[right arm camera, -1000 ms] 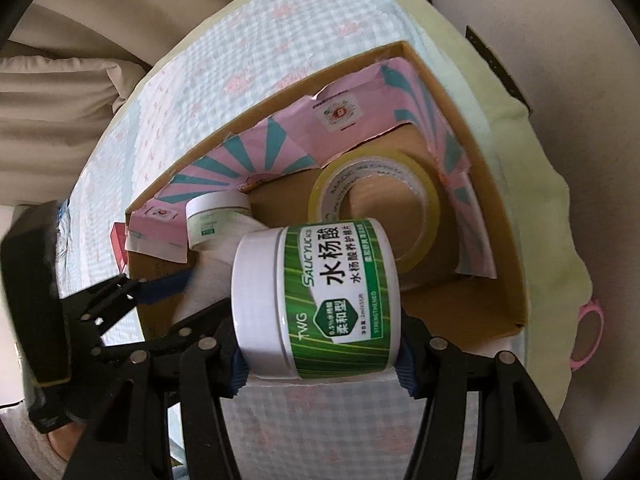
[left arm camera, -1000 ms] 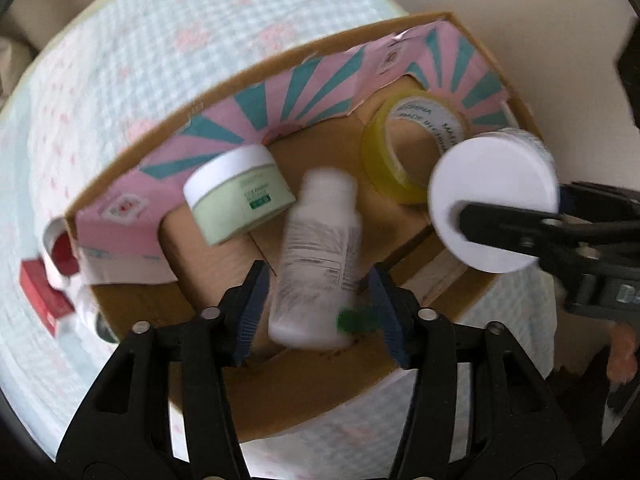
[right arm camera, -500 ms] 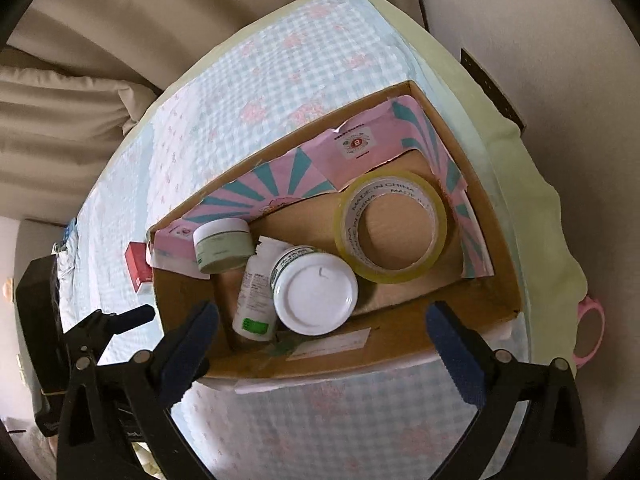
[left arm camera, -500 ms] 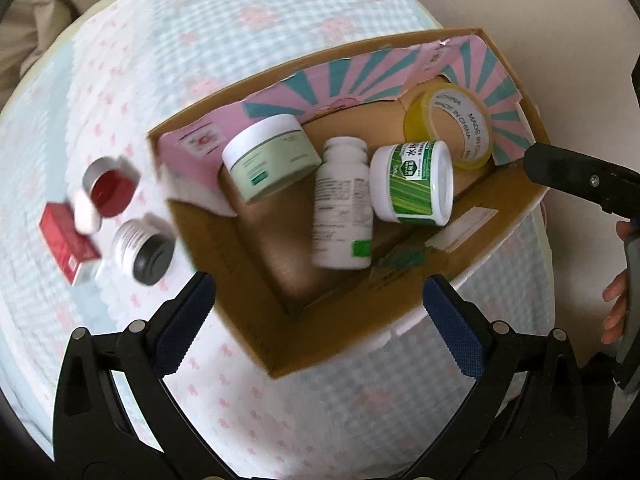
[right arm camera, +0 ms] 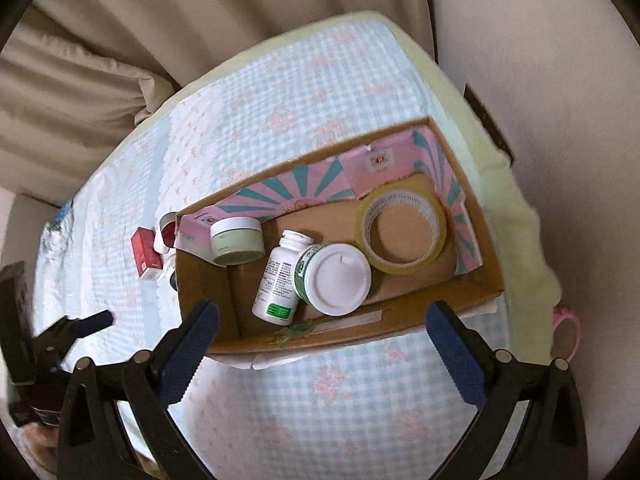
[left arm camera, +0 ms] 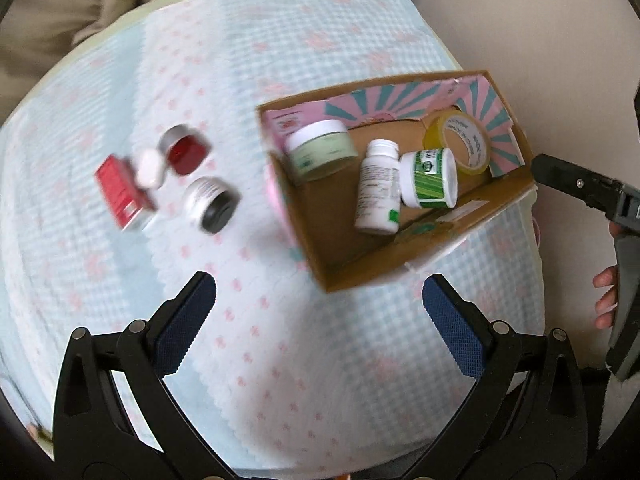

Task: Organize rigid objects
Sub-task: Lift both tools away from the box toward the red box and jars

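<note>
Both my left gripper (left arm camera: 319, 312) and my right gripper (right arm camera: 322, 338) have just sprung wide apart and now hang empty above the checked cloth (left arm camera: 304, 360), touching nothing. In the cardboard box (right arm camera: 340, 336) near the cloth's right edge lie the white bottle (right arm camera: 280, 276), the green-labelled jar (right arm camera: 334, 278) touching it, the pale green jar (right arm camera: 237, 240) and the tape roll (right arm camera: 402, 234). Outside the box toward the cloth's left side sit the red carton (left arm camera: 122, 190), the red-lidded pot (left arm camera: 185, 152) and the black-lidded jar (left arm camera: 212, 204).
</note>
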The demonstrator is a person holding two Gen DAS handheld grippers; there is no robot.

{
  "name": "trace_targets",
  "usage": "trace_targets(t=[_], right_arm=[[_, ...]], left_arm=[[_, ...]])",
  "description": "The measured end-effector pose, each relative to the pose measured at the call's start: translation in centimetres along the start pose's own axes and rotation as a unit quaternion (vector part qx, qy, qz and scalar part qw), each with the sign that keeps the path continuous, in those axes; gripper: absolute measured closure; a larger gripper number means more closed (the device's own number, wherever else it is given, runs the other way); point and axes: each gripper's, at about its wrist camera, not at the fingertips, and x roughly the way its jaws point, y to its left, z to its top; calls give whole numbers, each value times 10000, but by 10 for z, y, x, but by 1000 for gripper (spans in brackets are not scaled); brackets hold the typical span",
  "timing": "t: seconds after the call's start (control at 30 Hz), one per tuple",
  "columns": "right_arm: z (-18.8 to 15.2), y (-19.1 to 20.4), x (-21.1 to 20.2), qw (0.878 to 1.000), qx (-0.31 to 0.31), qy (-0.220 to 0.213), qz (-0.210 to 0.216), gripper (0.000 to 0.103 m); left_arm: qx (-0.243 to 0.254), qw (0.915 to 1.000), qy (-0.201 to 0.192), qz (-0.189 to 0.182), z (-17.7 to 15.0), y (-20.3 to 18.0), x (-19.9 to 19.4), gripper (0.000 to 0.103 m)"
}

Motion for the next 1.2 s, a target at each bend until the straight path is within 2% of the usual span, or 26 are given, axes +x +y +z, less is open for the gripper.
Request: trace_targets(t=[0.27, 0.37, 0.53, 0.7, 0.93, 1.2], right_arm=[[-26, 72, -43, 9960, -789, -329, -253, 0], [-38, 105, -56, 9947, -930, -302, -316, 0], [-53, 155, -69, 9945, -974, -352, -176, 0], [-62, 206, -73, 9914, -1124, -570, -361, 0], [-62, 265, -50, 9911, -1057, -636, -505, 0], [-31, 305, -1, 9885, -1353, -428, -517, 0]], left_arm=[[-641, 9970, -423, 78, -43, 65, -65, 0], [-886, 9944, -577, 26, -61, 97, -90, 0], [-1074, 9908, -819, 23, -80, 143, -123, 0], [-1108, 9889, -991, 76, -88, 187, -143, 0], [-1168, 9883, -968, -149, -76, 241, -139, 0], [-1565, 9846, -612, -472, -31, 281, -86, 0]])
